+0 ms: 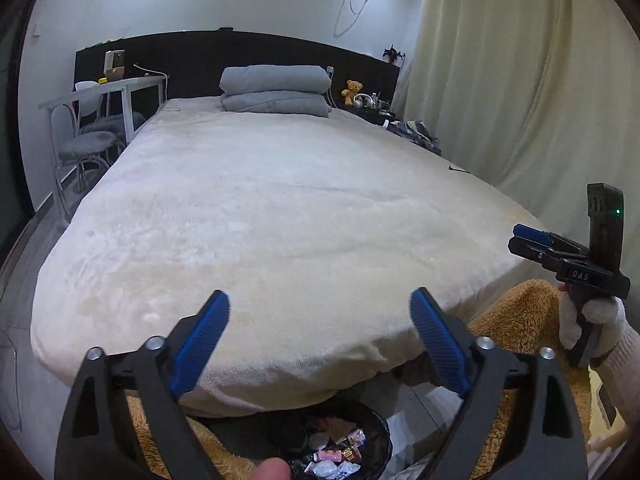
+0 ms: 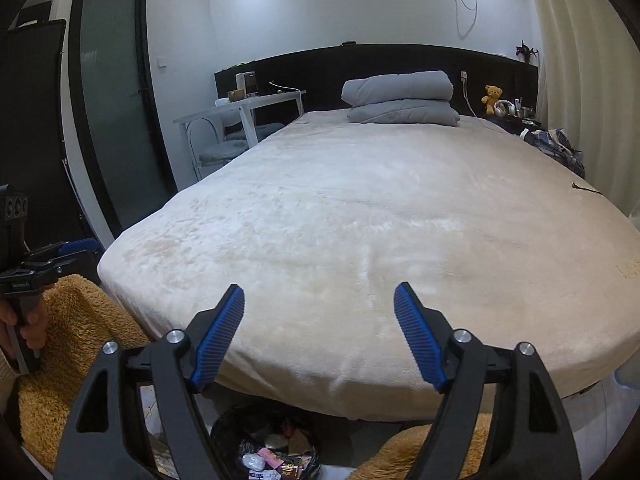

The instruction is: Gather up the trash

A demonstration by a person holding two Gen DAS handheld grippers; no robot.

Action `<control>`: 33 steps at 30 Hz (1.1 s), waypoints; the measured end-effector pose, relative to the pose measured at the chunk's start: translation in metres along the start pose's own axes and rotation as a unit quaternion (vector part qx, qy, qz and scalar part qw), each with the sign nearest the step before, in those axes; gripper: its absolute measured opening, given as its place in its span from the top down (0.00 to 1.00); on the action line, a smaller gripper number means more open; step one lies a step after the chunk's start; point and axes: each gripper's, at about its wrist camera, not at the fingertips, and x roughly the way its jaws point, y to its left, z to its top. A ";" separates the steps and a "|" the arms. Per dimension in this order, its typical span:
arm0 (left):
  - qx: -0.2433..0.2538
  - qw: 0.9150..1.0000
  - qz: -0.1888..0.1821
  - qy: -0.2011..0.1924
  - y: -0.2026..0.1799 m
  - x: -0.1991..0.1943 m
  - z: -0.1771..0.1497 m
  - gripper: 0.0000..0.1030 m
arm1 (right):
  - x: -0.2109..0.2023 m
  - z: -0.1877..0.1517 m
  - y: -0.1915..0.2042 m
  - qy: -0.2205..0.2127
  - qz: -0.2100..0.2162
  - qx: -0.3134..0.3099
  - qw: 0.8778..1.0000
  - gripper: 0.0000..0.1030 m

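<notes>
Left gripper [image 1: 320, 344] and right gripper [image 2: 320, 336] both stand wide open and empty, aimed across the bed [image 1: 280, 200]. Collected wrappers lie in the black trash bin [image 1: 372, 432] on the floor at 6 o'clock, below and between both grippers; neither is clearly nearer.

1. The bin [image 1: 332, 446] is cut off by the bottom edge in both views; the wrappers [image 2: 276, 458] inside are too small to read.
2. The bed [image 1: 280, 208] hides the floor under it and part of the rug [image 1: 516, 312].
3. Small items on the nightstand [image 2: 516, 114] are too small to tell apart.
4. A blurred fingertip [image 1: 274, 471] is cut by the bottom edge.
5. The heap [image 1: 416, 130] beside the curtain is unclear.
</notes>
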 end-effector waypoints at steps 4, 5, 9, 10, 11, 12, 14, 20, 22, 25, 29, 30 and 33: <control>0.013 1.000 0.008 -0.004 -0.003 0.002 -0.009 0.06 | 0.001 -0.005 -0.008 -0.003 0.003 0.007 1.000 0.04; 0.014 1.000 0.012 -0.007 -0.003 0.001 -0.010 0.06 | 0.000 -0.006 -0.008 -0.005 -0.001 0.005 1.000 0.04; 0.010 1.000 0.009 -0.016 -0.001 -0.003 -0.012 0.06 | 0.002 -0.010 -0.003 -0.012 -0.008 0.001 1.000 0.04; 0.010 1.000 0.011 -0.019 -0.001 -0.004 -0.012 0.06 | 0.002 -0.010 -0.004 -0.014 -0.010 0.004 1.000 0.04; 0.011 1.000 0.012 -0.021 -0.001 -0.005 -0.012 0.06 | 0.002 -0.010 -0.004 -0.014 -0.011 0.006 1.000 0.04; 0.012 1.000 0.012 -0.022 -0.001 -0.005 -0.013 0.06 | 0.005 -0.009 -0.004 -0.014 -0.012 0.007 1.000 0.04; 0.015 1.000 0.012 -0.020 -0.002 -0.004 -0.013 0.06 | 0.007 -0.009 -0.003 -0.012 -0.013 0.007 1.000 0.04; 0.025 0.999 0.012 -0.017 -0.007 -0.003 -0.014 0.06 | 0.008 -0.010 0.002 -0.008 -0.019 -0.001 1.000 0.04; 0.026 0.999 0.013 -0.017 -0.007 -0.003 -0.015 0.06 | 0.009 -0.010 0.003 -0.007 -0.018 -0.004 1.000 0.04; 0.024 0.999 0.014 -0.017 -0.006 -0.003 -0.015 0.06 | 0.011 -0.010 0.004 -0.006 -0.019 -0.006 1.000 0.04; 0.026 0.999 0.017 -0.016 -0.008 -0.003 -0.015 0.06 | 0.012 -0.010 0.006 -0.003 -0.020 -0.010 1.000 0.04; 0.027 0.999 0.018 -0.016 -0.008 -0.003 -0.015 0.06 | 0.013 -0.010 0.006 -0.002 -0.020 -0.012 1.000 0.04; 0.030 0.999 0.021 -0.014 -0.010 -0.002 -0.015 0.06 | 0.013 -0.010 0.006 -0.001 -0.020 -0.012 1.000 0.04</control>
